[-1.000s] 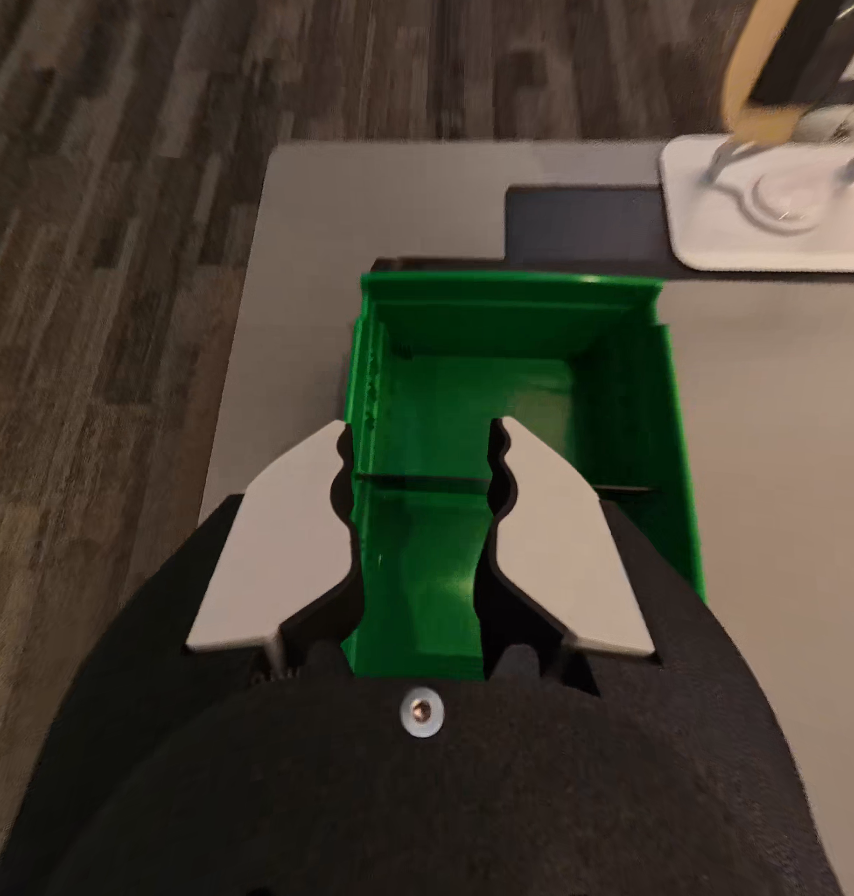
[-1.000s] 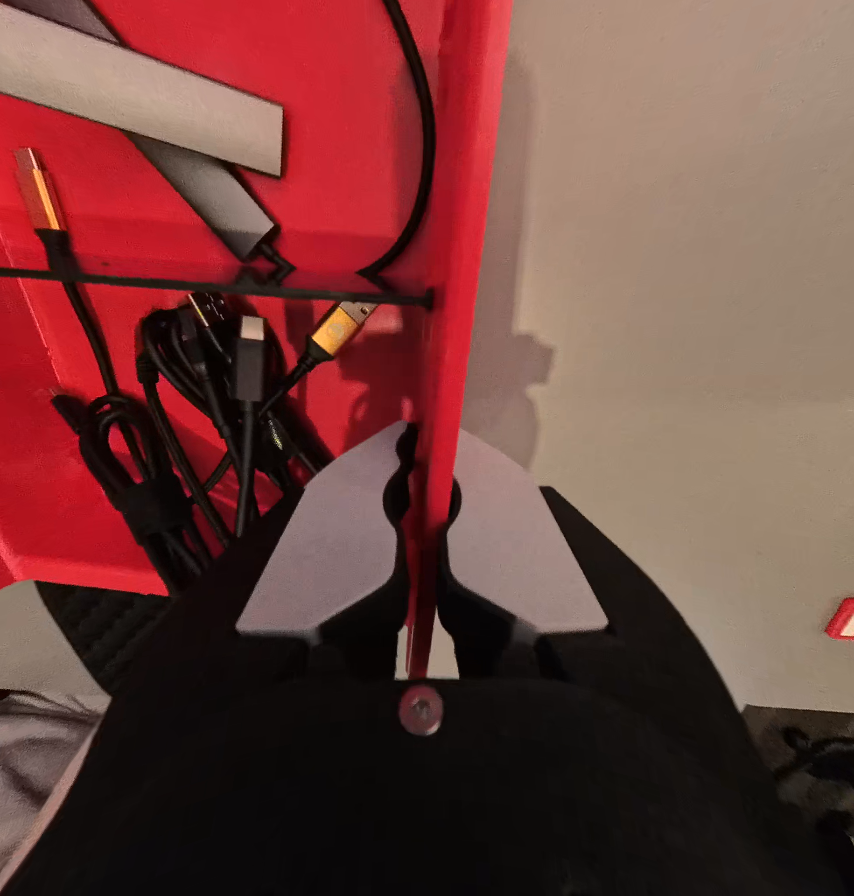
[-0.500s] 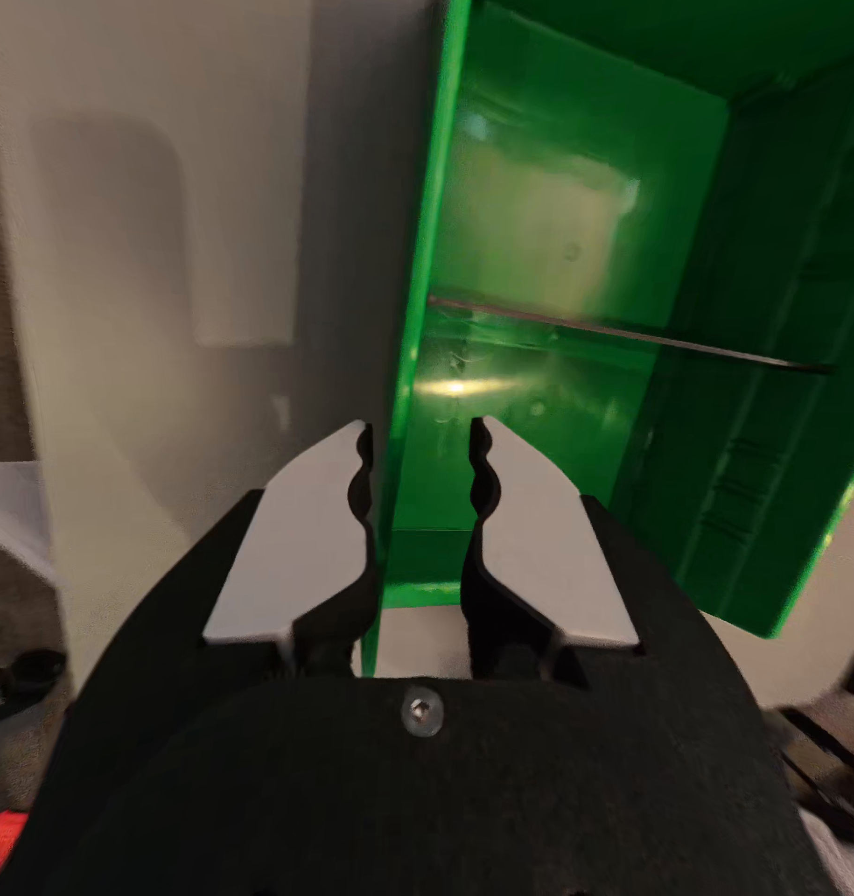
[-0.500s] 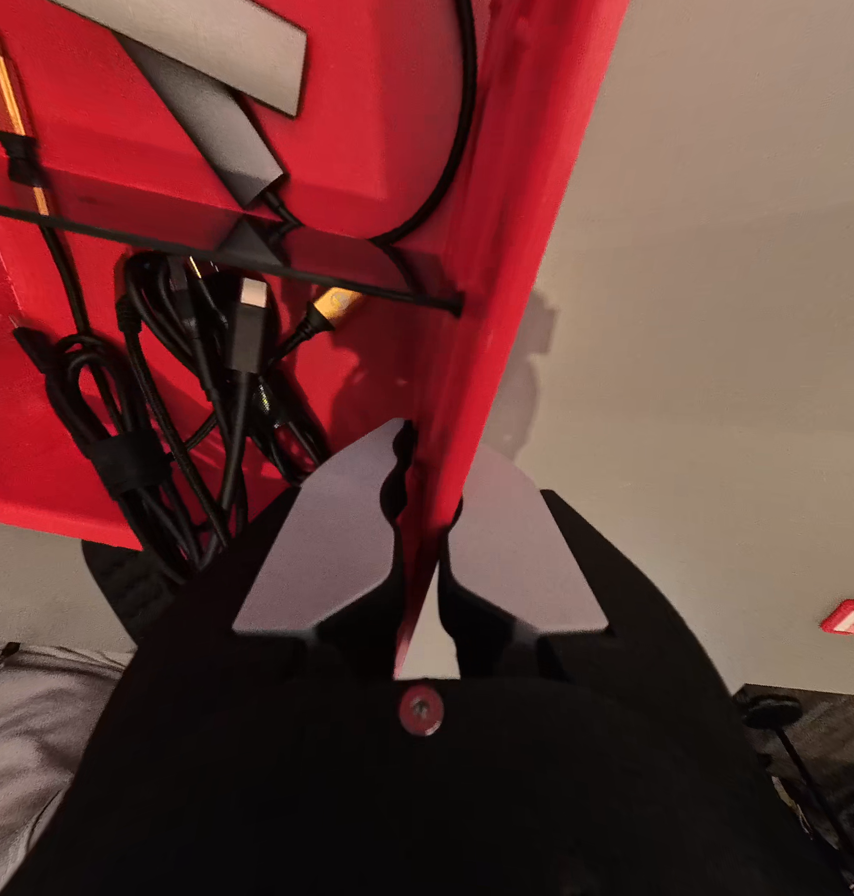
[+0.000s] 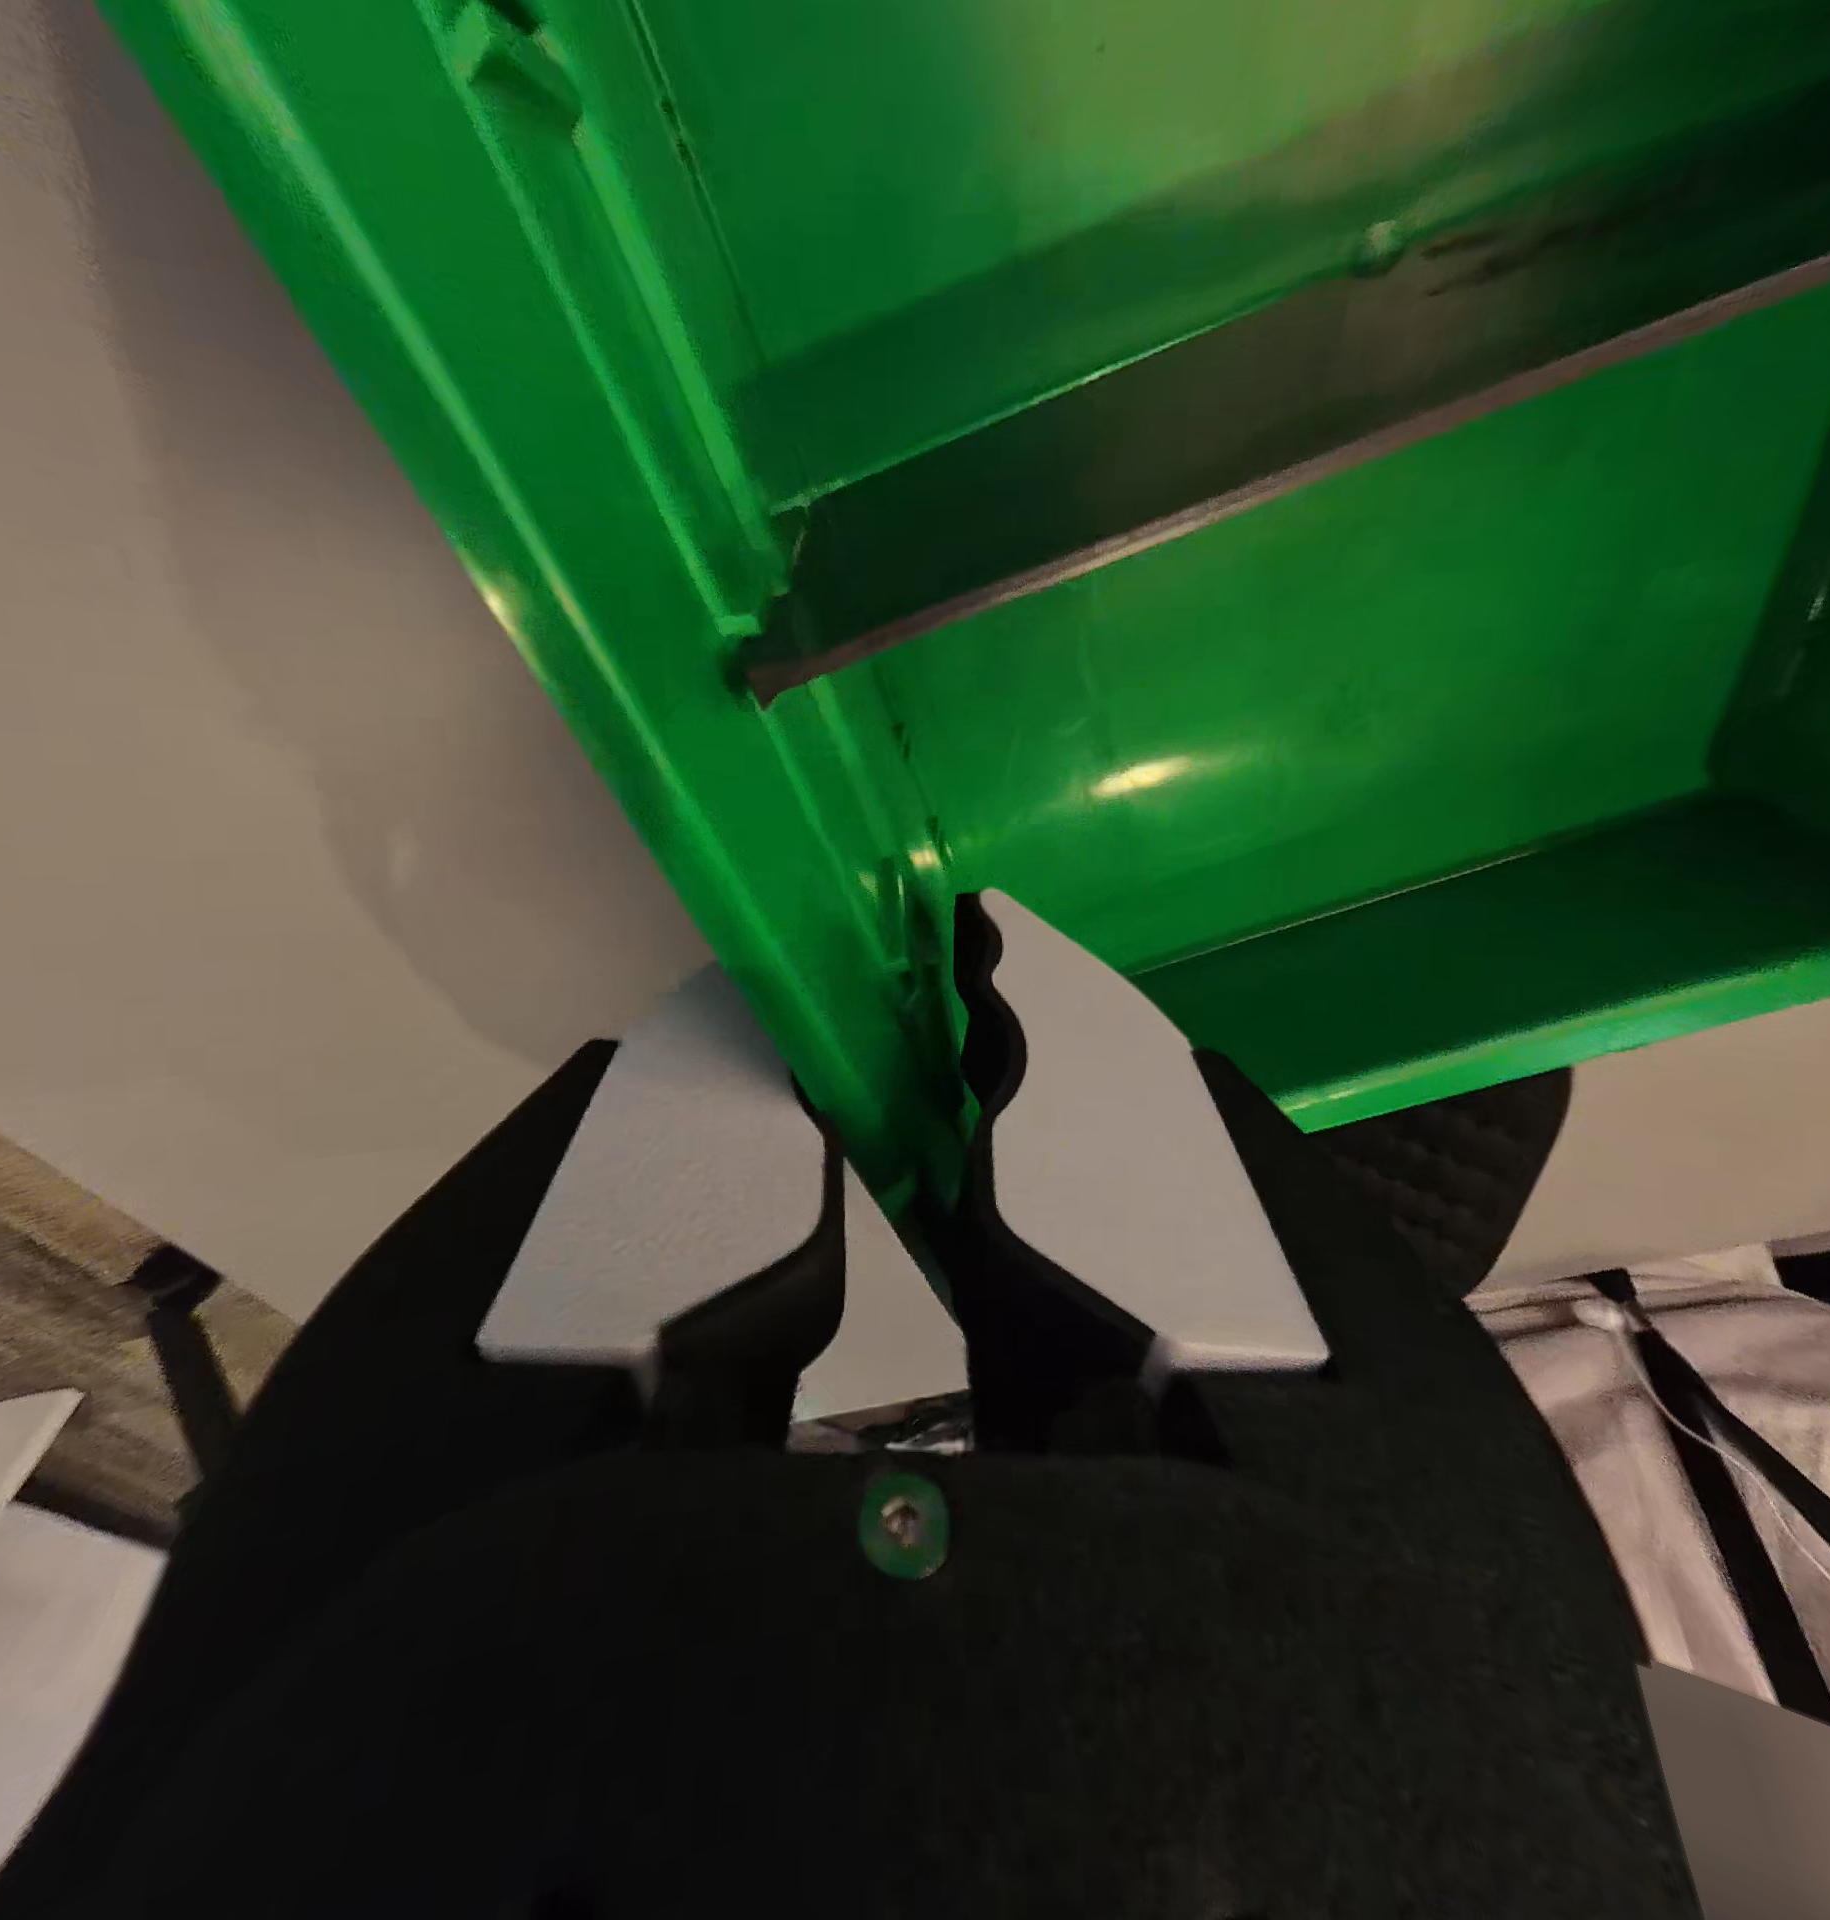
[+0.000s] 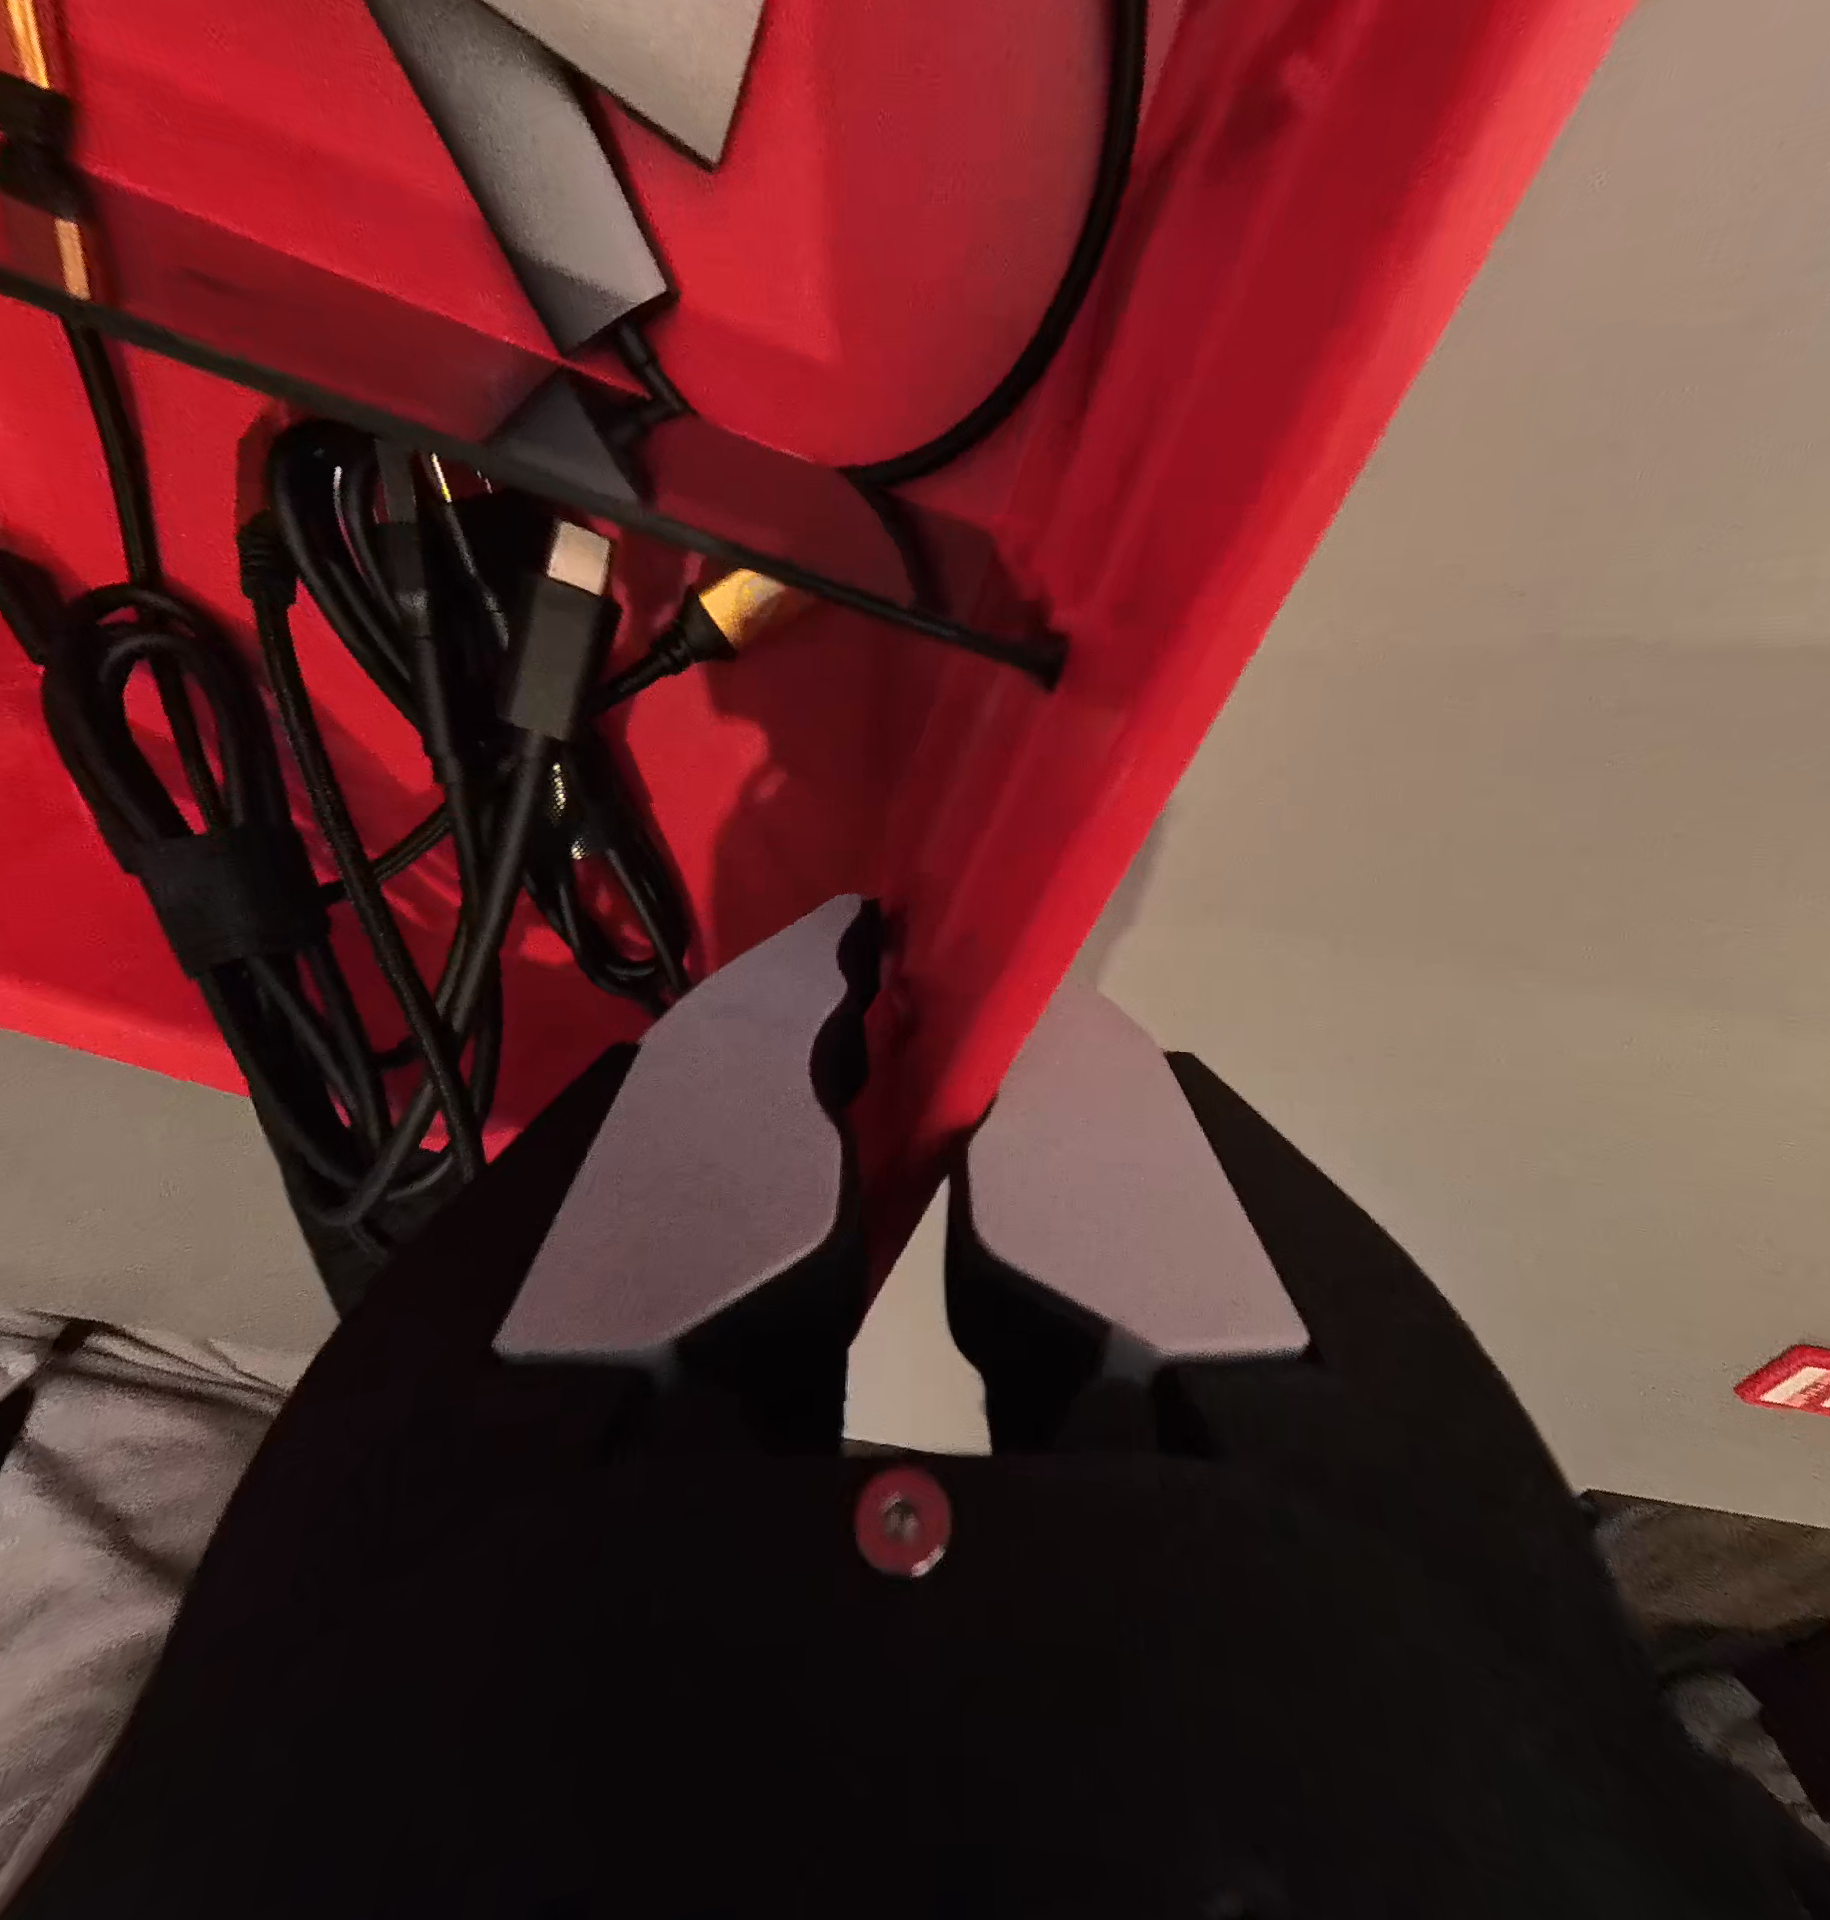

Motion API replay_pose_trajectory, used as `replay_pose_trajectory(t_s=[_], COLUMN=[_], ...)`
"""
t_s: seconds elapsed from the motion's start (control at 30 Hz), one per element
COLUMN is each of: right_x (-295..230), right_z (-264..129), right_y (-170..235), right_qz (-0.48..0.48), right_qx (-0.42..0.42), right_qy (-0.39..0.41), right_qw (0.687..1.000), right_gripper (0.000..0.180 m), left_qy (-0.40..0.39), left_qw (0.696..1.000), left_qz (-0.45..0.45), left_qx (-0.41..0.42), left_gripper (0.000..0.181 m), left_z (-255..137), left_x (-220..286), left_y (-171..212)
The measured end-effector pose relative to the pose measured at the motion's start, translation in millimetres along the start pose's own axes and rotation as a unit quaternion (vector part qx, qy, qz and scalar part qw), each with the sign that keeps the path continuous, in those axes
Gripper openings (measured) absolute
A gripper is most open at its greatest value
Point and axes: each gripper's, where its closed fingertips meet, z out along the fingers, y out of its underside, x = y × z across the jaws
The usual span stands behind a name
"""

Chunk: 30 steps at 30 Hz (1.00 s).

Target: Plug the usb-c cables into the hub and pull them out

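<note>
Right wrist view: red bin's side wall [image 6: 1150, 623] is clamped by the right gripper [image 6: 916, 997]; cables [image 6: 537, 686] lie unplugged beside the hub [image 6: 537, 197] inside. Left gripper [image 5: 890, 997] is clenched on the green bin's side wall [image 5: 620, 499]; plugging is judged unstarted.

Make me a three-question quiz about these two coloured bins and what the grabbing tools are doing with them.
1. True or false: the left gripper is shut on a side wall of the green bin.
2. Which bin holds the black cables? A) green B) red C) both
3. Fill in: a dark ____ splits each bin into two compartments.

Key: 1 true. 2 B, the red bin, held by the right gripper. 3 divider.
</note>
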Motion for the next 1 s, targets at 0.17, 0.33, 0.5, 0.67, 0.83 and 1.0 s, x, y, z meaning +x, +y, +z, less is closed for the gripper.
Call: replay_pose_trajectory(t_s=[0.17,0.33,0.5,0.67,0.83,1.0], right_x=[-18,-45,-72,-84,-85,-95], right_z=[5,6,8,9,-10,-71], right_y=[-11,-24,-35,-45,-45,-41], right_qz=[-0.035,-0.073,-0.105,-0.124,-0.112,-0.113], right_qx=[-0.017,-0.03,-0.031,-0.017,0.022,0.148], right_qy=[0.026,0.058,0.068,0.074,0.072,0.111], right_qw=[0.999,0.995,0.992,0.989,0.991,0.976], right_gripper=[0.018,0.025,0.027,0.029,0.03,0.042], left_qy=[-0.039,-0.082,-0.102,-0.106,-0.055,-0.064], left_qw=[0.998,0.994,0.99,0.984,0.991,0.985], left_qz=[0.026,0.055,0.085,0.131,0.117,0.131], left_qx=[-0.03,-0.048,-0.053,-0.059,-0.023,0.093], left_gripper=[0.024,0.031,0.037,0.047,0.039,0.034], left_z=[2,3,5,5,-17,-60], left_x=[28,53,78,88,91,91], left_y=[-8,-17,-27,-27,-13,-7])
